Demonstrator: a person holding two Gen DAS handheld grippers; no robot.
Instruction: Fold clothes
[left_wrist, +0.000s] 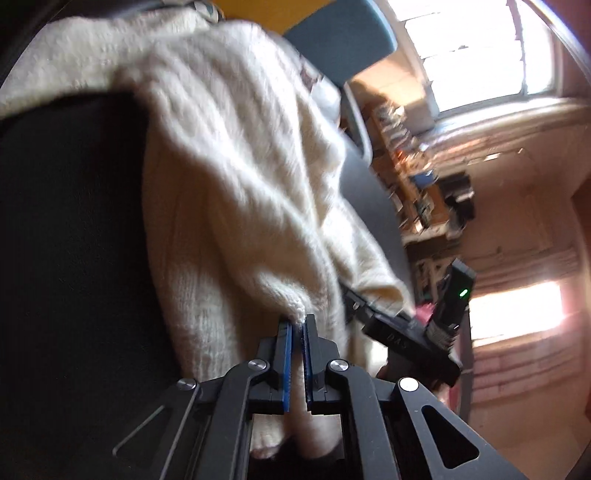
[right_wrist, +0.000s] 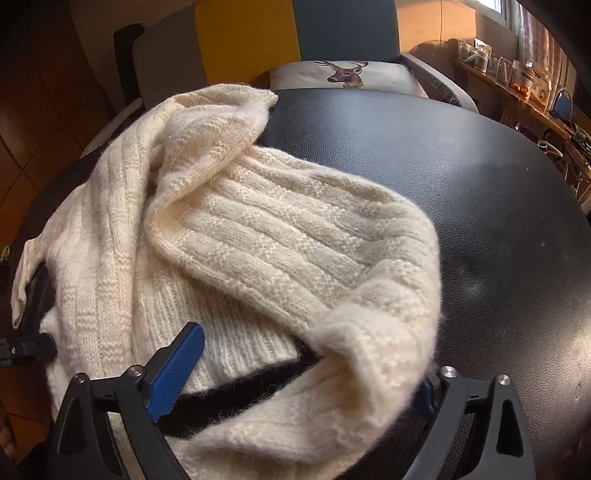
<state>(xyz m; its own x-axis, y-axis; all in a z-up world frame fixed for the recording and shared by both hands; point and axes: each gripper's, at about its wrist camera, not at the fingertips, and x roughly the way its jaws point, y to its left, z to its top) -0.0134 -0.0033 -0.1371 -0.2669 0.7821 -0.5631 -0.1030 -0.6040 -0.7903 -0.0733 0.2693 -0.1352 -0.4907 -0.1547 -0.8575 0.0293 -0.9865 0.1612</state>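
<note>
Left wrist view: the left tool has its blue pads pinched nearly together on a bit of the sweater edge, so it's got a real grip on the knit. The sweater trails from there across the black counter, and the frame is tilted and blurry, so I'd guess that side is being lifted or pulled to bring it over for a fold. You can also spot the right tool poking in just past the sweater's far edge.

Right wrist view tells the other half. The right tool is spread wide, one blue pad showing on the left, the other mostly hidden behind a rolled cuff or hem. Fabric lies between the jaws, but they aren't clamped, so it's holding nothing. Looks lined up to grab that thick roll of knit.

The sweater is bunched on the left part of the counter, one section flopped over another, nowhere near flat. There's a dark band under the near edge; can't tell what it is. Behind the counter sits a chair with a deer cushion.

My read: early in the fold, still sorting out the corners.
</note>
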